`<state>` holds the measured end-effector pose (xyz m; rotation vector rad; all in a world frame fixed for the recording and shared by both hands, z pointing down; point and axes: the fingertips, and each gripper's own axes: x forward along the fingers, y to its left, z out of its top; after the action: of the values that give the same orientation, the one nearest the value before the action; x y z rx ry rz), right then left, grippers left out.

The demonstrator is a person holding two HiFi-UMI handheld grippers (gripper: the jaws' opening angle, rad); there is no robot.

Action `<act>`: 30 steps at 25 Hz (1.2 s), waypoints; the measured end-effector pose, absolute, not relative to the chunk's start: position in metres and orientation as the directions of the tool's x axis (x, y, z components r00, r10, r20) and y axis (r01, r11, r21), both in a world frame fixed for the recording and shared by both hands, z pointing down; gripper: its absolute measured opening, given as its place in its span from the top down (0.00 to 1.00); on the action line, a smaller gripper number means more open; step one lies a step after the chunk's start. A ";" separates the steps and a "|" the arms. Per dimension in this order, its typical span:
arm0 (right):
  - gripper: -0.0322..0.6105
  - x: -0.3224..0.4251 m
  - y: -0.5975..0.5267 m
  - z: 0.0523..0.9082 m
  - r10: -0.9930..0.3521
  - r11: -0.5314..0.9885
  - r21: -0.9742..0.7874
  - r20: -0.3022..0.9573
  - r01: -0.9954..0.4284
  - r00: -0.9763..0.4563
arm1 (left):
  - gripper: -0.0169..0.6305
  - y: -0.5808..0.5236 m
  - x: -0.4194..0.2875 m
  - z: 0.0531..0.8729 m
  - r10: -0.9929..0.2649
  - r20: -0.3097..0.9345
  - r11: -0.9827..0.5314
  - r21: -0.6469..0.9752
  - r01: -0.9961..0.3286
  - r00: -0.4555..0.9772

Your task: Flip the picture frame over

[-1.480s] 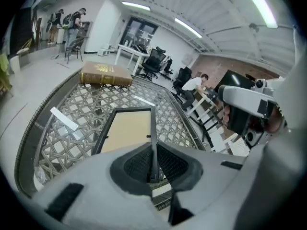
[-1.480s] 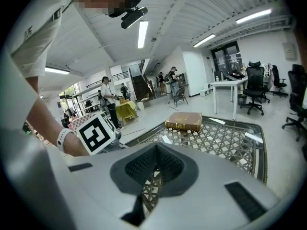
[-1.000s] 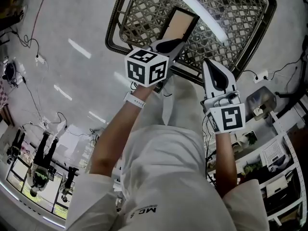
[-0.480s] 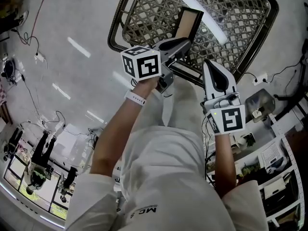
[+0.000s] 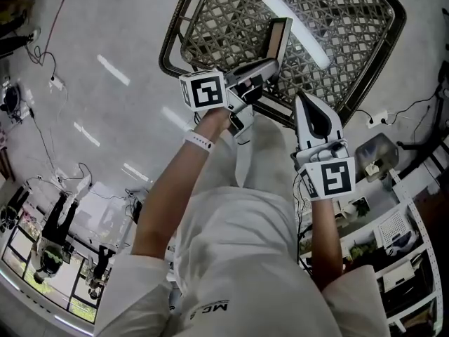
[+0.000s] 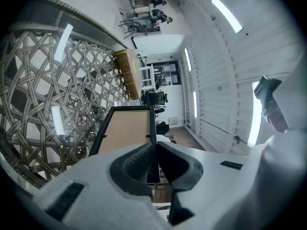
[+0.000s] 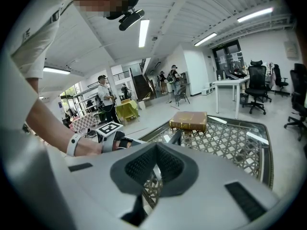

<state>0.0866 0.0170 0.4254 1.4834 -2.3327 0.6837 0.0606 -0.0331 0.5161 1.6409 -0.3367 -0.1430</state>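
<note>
The picture frame (image 5: 278, 38), black-rimmed with a tan backing board, stands nearly on edge above the glass-topped wicker table (image 5: 351, 20). My left gripper (image 5: 261, 69) is shut on its near rim. In the left gripper view the frame (image 6: 125, 128) shows its tan back, and the left gripper (image 6: 154, 148) pinches the right-hand rim. My right gripper (image 5: 304, 100) hovers by the table's near edge, right of the frame, shut on nothing. From the right gripper (image 7: 154, 166) the frame (image 7: 175, 138) appears edge-on.
A brown book-like box (image 7: 188, 120) lies on the far part of the table. Shelves with clutter (image 5: 393, 223) stand to my right. Cables (image 5: 42, 62) trail over the grey floor at left. People (image 7: 103, 92) stand far off in the room.
My left gripper has twisted and lifted the frame from a low slant to nearly on edge, its cube moving a little left. The right gripper has stayed in place.
</note>
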 end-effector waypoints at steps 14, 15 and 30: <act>0.93 0.077 0.015 0.425 -0.755 0.376 -0.233 0.484 -0.897 -0.442 | 0.89 -0.035 0.056 0.518 -0.356 -0.040 0.029 0.998 0.054 0.933; 0.93 0.076 0.014 0.425 -0.754 0.378 -0.232 0.484 -0.896 -0.444 | 0.89 -0.036 0.056 0.520 -0.357 -0.044 0.031 0.998 0.059 0.933; 0.93 0.056 0.006 0.428 -0.732 0.409 -0.243 0.488 -0.880 -0.475 | 0.89 -0.034 0.028 0.525 -0.396 -0.004 -0.002 1.000 0.003 0.918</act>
<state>0.0564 0.0058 0.4283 1.3995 -2.3644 0.6838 0.0282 -0.0343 0.5247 1.5489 -0.3169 -0.3223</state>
